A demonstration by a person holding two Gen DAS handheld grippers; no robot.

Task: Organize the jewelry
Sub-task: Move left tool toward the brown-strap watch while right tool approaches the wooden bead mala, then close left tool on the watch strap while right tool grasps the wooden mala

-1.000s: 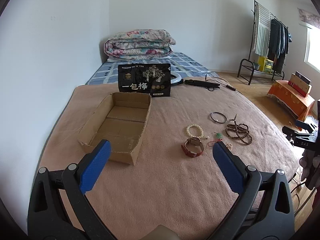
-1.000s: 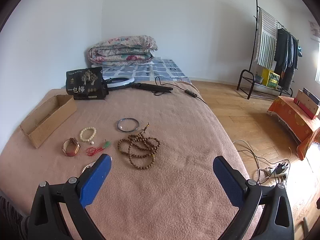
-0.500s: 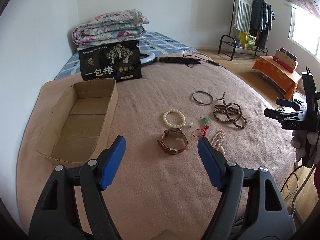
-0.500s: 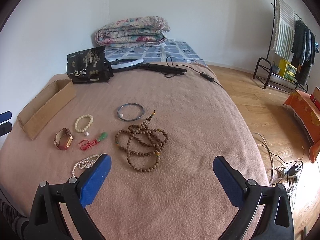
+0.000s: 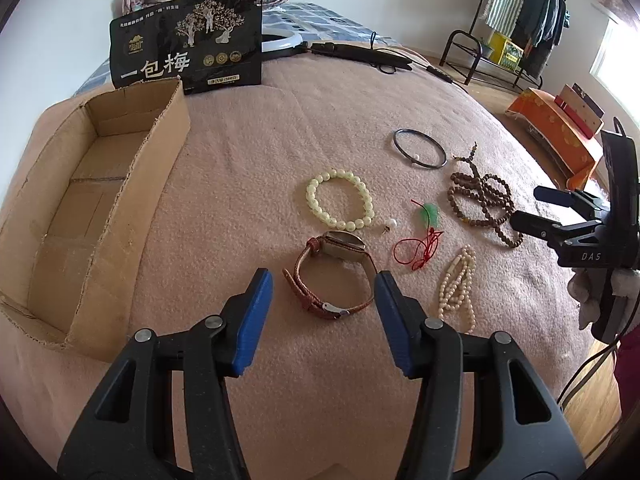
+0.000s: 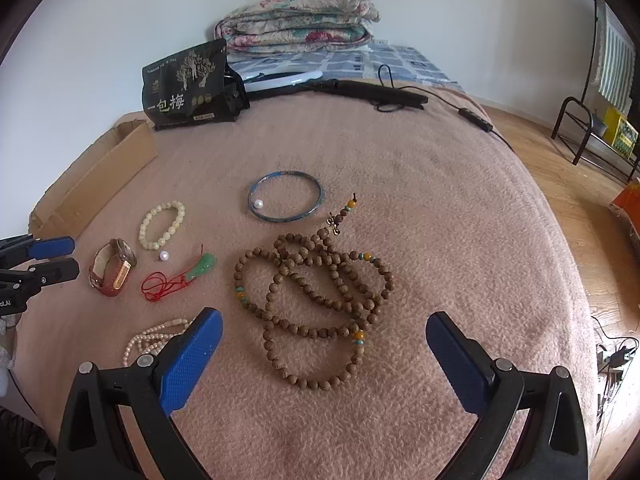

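Note:
Jewelry lies on a pink blanket (image 5: 320,120). A brown-strap watch (image 5: 332,276) sits just ahead of my open left gripper (image 5: 324,300), its jaws on either side of it, not touching. Beyond it lie a cream bead bracelet (image 5: 340,202), a loose pearl (image 5: 390,224), a red cord with a green pendant (image 5: 424,236), a white bead strand (image 5: 458,284) and a dark bangle (image 5: 419,153). My open right gripper (image 6: 324,344) hovers over a long brown bead necklace (image 6: 316,296). An empty cardboard box (image 5: 88,200) stands at the left.
A black snack bag (image 5: 188,46) stands behind the box. A ring light with its cable (image 6: 340,88) lies at the back, folded quilts (image 6: 300,24) behind it. A clothes rack (image 5: 516,20) and an orange box (image 5: 556,136) stand on the wooden floor to the right.
My left gripper has moved forward and down to the watch, its jaws narrowing around it. My right gripper has moved closer over the brown bead necklace, still wide open.

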